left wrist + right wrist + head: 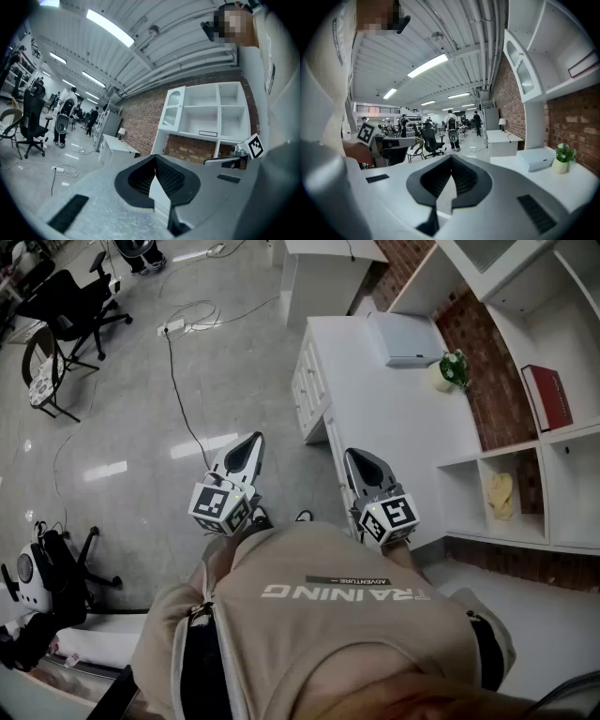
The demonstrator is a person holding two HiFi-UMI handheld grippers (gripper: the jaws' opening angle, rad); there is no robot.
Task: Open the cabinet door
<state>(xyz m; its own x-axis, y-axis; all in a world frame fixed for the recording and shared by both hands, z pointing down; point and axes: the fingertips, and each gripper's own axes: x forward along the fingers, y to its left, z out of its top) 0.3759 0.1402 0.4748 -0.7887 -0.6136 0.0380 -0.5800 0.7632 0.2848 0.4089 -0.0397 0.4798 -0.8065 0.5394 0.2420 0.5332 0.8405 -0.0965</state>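
The white wall cabinet's door (pixel 524 74), with an arched glass pane, hangs high on the brick wall above the white counter (pixel 394 418). It also shows as the cabinet door (pixel 172 110) left of the open shelves, and its cabinet (pixel 487 257) sits at the top right of the head view. My left gripper (pixel 255 440) is held over the floor left of the counter, shut and empty. My right gripper (pixel 355 457) hovers over the counter's near edge, shut with nothing in it. Both are well short of the door. In the gripper views the left gripper (pixel 154 158) and right gripper (pixel 451 157) have their tips together.
On the counter stand a white box (pixel 405 338) and a small potted plant (pixel 454 369). The open shelves hold a red book (pixel 547 397) and a yellow object (pixel 501 494). Drawers (pixel 307 382) front the counter. A cable and power strip (pixel 172 326) lie on the floor, with office chairs (pixel 70 306) at the left.
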